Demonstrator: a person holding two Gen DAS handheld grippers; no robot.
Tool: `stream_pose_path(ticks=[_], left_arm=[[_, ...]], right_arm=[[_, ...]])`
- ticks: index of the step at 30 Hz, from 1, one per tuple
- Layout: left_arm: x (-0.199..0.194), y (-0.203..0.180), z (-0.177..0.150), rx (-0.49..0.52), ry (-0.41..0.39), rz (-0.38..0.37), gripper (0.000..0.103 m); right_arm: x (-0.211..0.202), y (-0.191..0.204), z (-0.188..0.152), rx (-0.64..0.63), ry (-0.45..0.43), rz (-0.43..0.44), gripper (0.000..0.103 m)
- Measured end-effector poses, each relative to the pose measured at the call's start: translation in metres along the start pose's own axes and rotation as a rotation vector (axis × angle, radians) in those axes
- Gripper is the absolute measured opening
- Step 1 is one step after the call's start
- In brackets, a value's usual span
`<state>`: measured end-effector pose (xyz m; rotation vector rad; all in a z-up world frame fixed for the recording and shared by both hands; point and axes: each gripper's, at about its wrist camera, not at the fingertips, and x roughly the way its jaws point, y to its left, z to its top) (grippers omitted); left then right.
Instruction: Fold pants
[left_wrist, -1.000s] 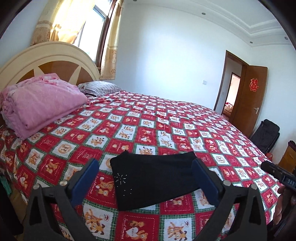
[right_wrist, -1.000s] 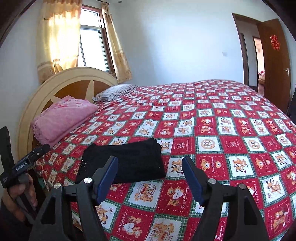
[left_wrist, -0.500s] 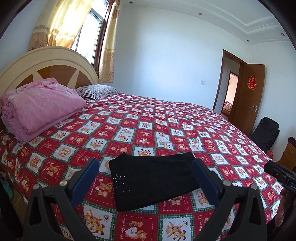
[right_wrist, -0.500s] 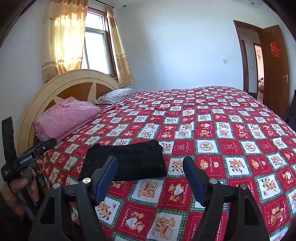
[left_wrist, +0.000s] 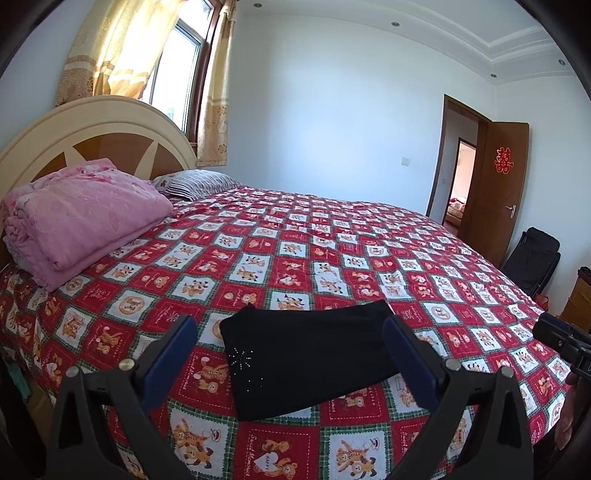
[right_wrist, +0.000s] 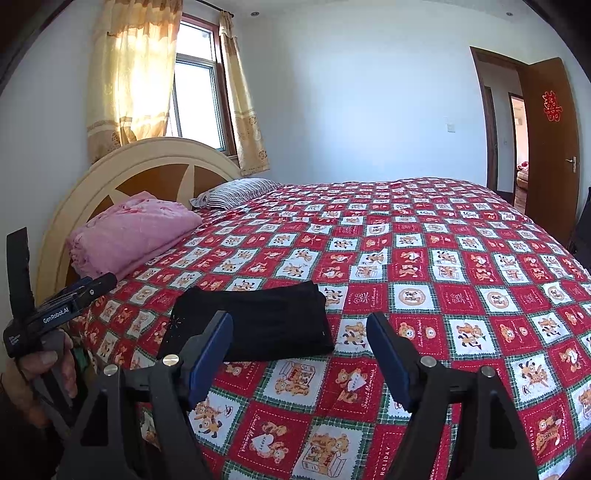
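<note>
Black pants (left_wrist: 306, 354) lie folded into a compact rectangle on the red patchwork bedspread (left_wrist: 332, 258), near the bed's front edge; small rhinestones glint on one corner. My left gripper (left_wrist: 290, 345) hovers above and short of them, open, with nothing between its blue pads. In the right wrist view the same pants (right_wrist: 255, 321) sit ahead and left of my right gripper (right_wrist: 299, 345), which is also open and empty over the bedspread (right_wrist: 424, 280). A hand holds the left gripper's body (right_wrist: 55, 314) at that view's left edge.
A folded pink blanket (left_wrist: 77, 218) and a striped pillow (left_wrist: 199, 182) rest by the wooden headboard (left_wrist: 85, 129). Curtained window behind it. An open brown door (left_wrist: 506, 192) and a black bag (left_wrist: 532, 258) stand at the right, beyond the bed's edge.
Both wrist views have tilted up slightly, showing more wall and ceiling. The pants lie unmoved, and both grippers stay open and empty.
</note>
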<state>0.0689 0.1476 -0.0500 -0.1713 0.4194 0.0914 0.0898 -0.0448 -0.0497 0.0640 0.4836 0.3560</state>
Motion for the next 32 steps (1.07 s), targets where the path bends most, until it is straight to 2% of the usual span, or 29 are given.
stream_pose_path(ticks=[14, 32], left_arm=[[-0.001, -0.007, 0.002, 0.045, 0.001, 0.033, 0.103], [0.007, -0.012, -0.005, 0.056, 0.027, 0.022, 0.103]], right_arm=[[-0.008, 0.008, 0.001, -0.041, -0.040, -0.021, 0.077], [0.001, 0.014, -0.004, -0.058, -0.010, -0.017, 0.077]])
